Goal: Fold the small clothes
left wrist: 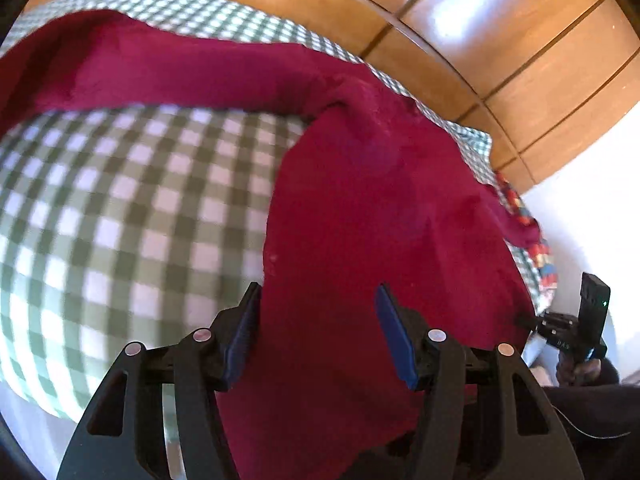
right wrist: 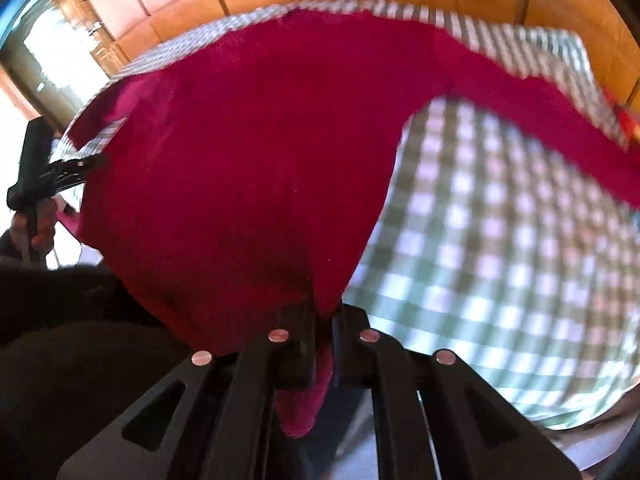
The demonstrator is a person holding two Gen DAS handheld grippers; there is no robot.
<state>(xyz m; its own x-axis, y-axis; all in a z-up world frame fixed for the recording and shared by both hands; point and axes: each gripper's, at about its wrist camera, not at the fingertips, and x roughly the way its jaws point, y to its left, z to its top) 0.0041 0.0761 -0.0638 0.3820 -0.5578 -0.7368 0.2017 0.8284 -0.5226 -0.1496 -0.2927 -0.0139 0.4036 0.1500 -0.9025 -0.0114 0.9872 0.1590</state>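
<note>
A dark red garment (left wrist: 380, 200) lies spread over a green-and-white checked cloth (left wrist: 140, 220), one long part stretching away to the far left. My left gripper (left wrist: 318, 292) stands open over the garment's near edge; the red fabric runs between its blue pads (left wrist: 394, 332) without being pinched. In the right wrist view the same garment (right wrist: 240, 140) rises in a peak to my right gripper (right wrist: 324, 308), which is shut on a bunched fold that hangs down behind the fingers. The right gripper (left wrist: 532, 322) also shows at the garment's right edge, and the left gripper (right wrist: 86, 164) at its left edge.
The checked cloth (right wrist: 500, 240) covers a soft surface. Wooden panelling (left wrist: 480, 40) stands behind it. A colourful patchwork fabric (left wrist: 536, 240) peeks out at the right edge, beside a white wall (left wrist: 592, 200). A person's hand (right wrist: 40, 220) and dark sleeve (right wrist: 60, 300) are at the left.
</note>
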